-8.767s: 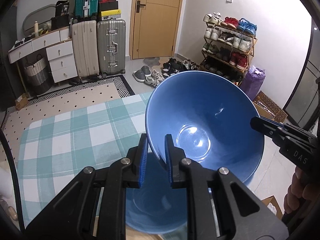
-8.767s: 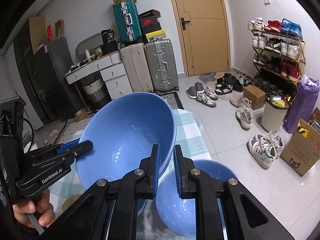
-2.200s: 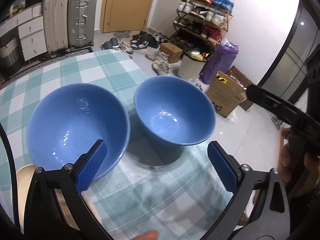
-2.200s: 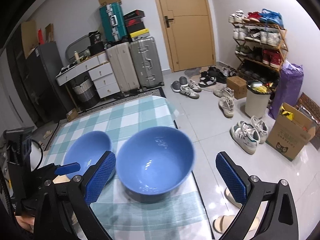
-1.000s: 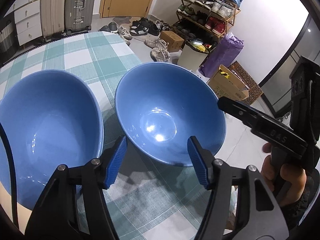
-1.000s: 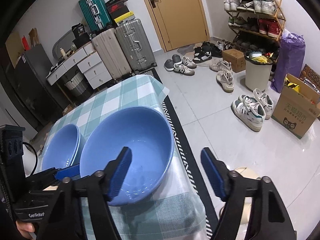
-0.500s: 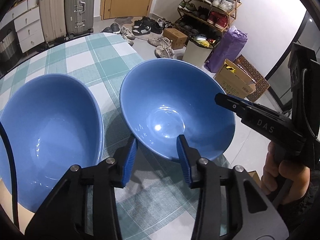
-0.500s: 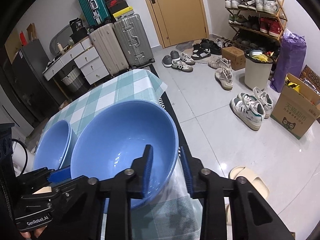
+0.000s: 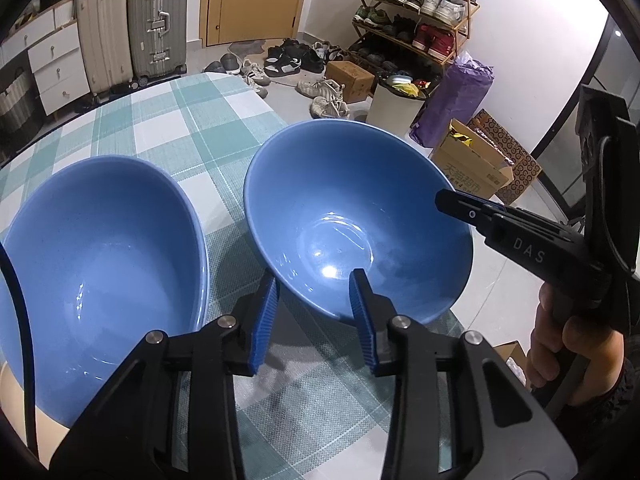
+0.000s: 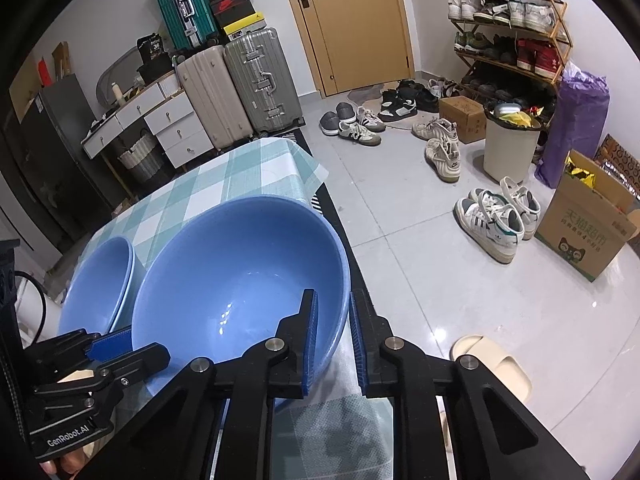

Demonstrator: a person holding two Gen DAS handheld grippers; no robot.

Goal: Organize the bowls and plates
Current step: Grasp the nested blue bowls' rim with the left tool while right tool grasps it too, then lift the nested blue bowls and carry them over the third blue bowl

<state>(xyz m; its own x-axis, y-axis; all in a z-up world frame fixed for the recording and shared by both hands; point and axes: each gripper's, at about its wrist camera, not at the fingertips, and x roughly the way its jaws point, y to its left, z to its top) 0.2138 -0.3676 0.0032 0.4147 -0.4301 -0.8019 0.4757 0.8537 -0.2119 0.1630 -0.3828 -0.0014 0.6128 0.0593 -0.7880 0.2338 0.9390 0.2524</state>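
Observation:
Two blue bowls stand side by side on the green-checked tablecloth (image 9: 208, 128). The right bowl (image 9: 356, 220) sits near the table's right edge; it also shows in the right wrist view (image 10: 240, 280). The left bowl (image 9: 100, 260) is a stack of two (image 10: 96, 280). My left gripper (image 9: 314, 320) straddles the right bowl's near rim, jaws partly open with a gap on both sides. My right gripper (image 10: 333, 336) has its jaws nearly closed over that bowl's right rim; contact is not clear. Its tip shows in the left wrist view (image 9: 460, 204).
A pale plate edge (image 9: 12, 396) peeks out under the left bowl. The table edge drops to the tiled floor (image 10: 420, 260) on the right, with shoes, a bin (image 10: 508, 148), a cardboard box (image 10: 588, 232) and a slipper (image 10: 492, 364). Suitcases (image 10: 240, 84) and drawers stand behind.
Both grippers came in wide open and have been narrowing around the right bowl's rim, the left from the near side, the right from the right side. The bowls have not moved.

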